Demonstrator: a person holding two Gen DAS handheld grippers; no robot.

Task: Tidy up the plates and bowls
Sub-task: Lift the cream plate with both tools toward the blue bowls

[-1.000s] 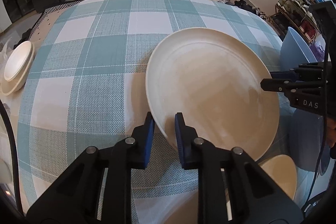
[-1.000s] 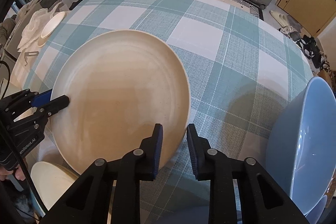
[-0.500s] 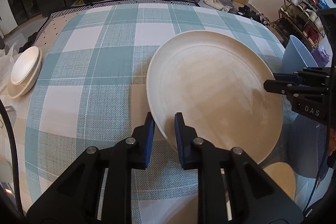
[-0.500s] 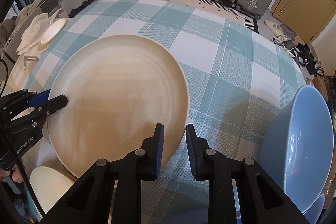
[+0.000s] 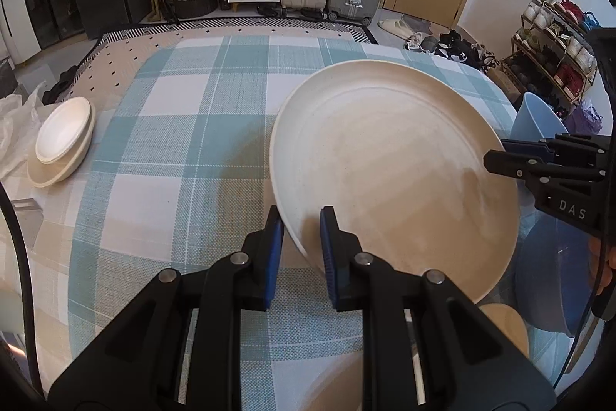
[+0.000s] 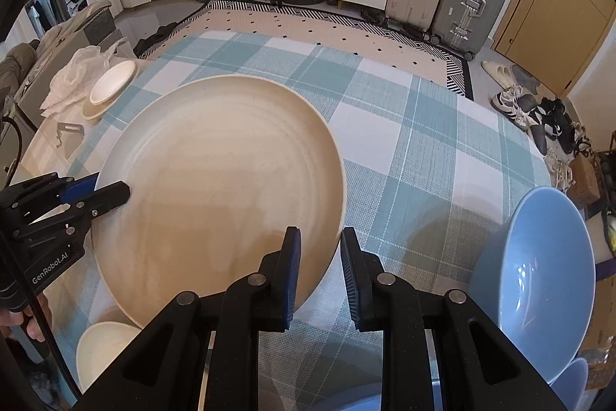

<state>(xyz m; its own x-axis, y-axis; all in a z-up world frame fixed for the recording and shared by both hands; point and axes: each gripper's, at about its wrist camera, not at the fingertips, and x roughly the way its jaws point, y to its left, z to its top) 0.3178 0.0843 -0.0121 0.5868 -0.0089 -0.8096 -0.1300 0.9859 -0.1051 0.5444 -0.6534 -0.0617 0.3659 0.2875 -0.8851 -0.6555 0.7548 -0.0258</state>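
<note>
Over the last second the large cream plate [image 5: 392,172], clamped at opposite rims by the left gripper [image 5: 302,222] and right gripper [image 6: 319,245], had risen clear of the table [image 5: 173,149], ready for carrying to a stack.

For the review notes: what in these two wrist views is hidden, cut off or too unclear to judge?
- Table under the big plate: hidden by it in both views.
- Blue bowls: right wrist view cuts the lower ones at the bottom edge; count unclear.
- Small cream dish: partly behind the plate and the right gripper.
- Left gripper: the lower pad's contact is under the rim.
- Far stack: too small to count.
</note>
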